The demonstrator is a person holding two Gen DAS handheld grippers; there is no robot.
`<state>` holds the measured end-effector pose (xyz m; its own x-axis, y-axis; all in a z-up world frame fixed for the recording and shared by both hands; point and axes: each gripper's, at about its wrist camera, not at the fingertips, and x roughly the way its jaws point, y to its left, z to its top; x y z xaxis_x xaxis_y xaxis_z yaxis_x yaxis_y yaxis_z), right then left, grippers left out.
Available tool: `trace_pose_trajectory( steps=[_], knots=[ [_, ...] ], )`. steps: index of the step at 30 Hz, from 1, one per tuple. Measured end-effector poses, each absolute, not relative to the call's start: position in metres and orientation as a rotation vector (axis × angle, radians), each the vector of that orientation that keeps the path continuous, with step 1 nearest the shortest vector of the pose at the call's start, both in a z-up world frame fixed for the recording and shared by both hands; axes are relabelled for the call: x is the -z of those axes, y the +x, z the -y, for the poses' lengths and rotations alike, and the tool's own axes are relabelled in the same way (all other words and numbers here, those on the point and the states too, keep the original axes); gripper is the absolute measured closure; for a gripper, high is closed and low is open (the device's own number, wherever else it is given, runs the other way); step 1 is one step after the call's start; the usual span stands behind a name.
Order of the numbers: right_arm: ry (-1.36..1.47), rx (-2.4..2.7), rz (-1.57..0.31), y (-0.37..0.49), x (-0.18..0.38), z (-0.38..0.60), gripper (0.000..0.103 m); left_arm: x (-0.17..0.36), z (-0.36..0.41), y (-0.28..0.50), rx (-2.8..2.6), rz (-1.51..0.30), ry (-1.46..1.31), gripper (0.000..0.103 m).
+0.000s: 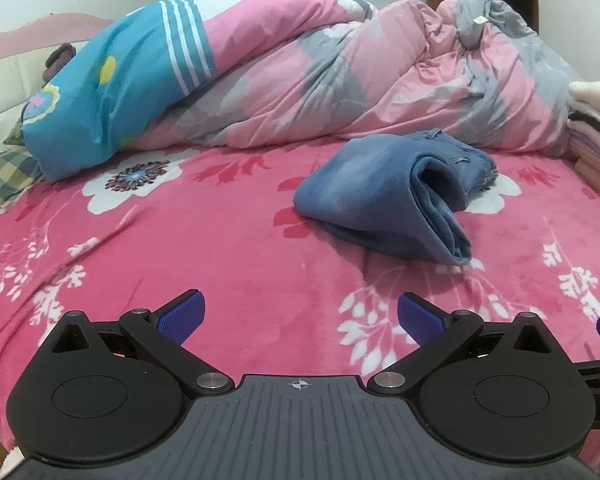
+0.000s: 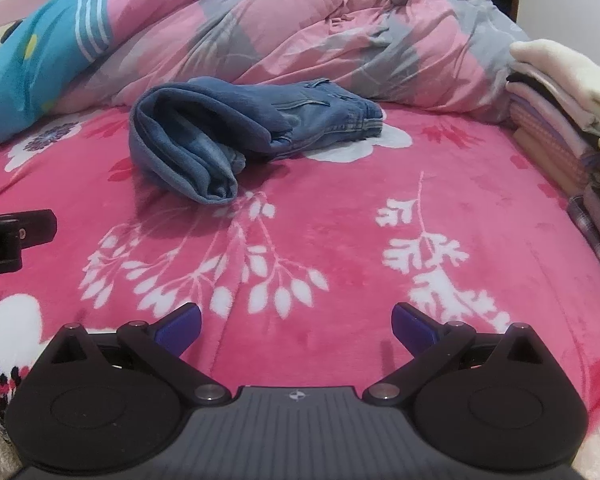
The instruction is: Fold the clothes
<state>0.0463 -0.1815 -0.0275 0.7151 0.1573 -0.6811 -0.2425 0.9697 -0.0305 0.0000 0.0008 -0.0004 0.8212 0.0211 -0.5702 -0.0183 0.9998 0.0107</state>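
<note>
A pair of blue jeans lies folded into a thick bundle on the pink flowered bed cover, ahead and to the right in the left wrist view. In the right wrist view the jeans lie ahead and to the left, waistband toward the right. My left gripper is open above the cover, well short of the jeans, with nothing between its blue fingertips. My right gripper is also open and holds nothing, over bare cover. A black part of the left gripper shows at the left edge.
A bunched pink, grey and teal quilt fills the back of the bed. A stack of folded clothes stands at the right side. A checked pillow lies at the far left, against a pale headboard.
</note>
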Motion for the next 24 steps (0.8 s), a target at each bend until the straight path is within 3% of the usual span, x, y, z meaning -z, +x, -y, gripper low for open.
trace_pose_trajectory(
  steps=[9, 24],
  knots=[
    [-0.106, -0.181, -0.736, 0.049, 0.024, 0.189, 0.0, 0.009, -0.002, 0.013, -0.019, -0.701, -0.047, 0.0],
    [-0.104, -0.153, -0.747, 0.051, 0.024, 0.19, 0.0, 0.01, 0.013, 0.01, -0.079, -0.682, 0.025, 0.0]
  ],
)
